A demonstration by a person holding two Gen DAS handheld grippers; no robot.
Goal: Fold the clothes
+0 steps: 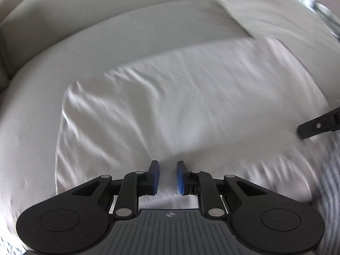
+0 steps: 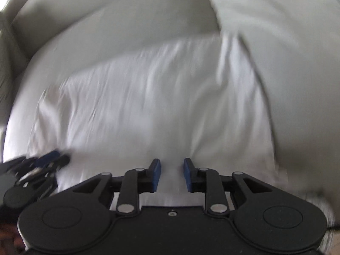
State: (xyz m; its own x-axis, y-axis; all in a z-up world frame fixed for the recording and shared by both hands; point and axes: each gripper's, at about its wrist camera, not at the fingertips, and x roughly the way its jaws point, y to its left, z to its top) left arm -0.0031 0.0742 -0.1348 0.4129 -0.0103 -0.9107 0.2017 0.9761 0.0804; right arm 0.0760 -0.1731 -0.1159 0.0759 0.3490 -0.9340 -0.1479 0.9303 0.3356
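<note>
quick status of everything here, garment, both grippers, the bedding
white garment: lying spread flat, wrinkled, hem nearest the cameras
left gripper: jaws apart over the hem, nothing pinched
right gripper: jaws apart above the cloth, empty
grey bedding: smooth under the garment

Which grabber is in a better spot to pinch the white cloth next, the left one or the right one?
Probably the left gripper. A stitched hem of the white cloth shows between its open blue pads, ready to pinch. The right gripper, also open, points at plain cloth with no edge in sight. Blur makes this uncertain.
</note>
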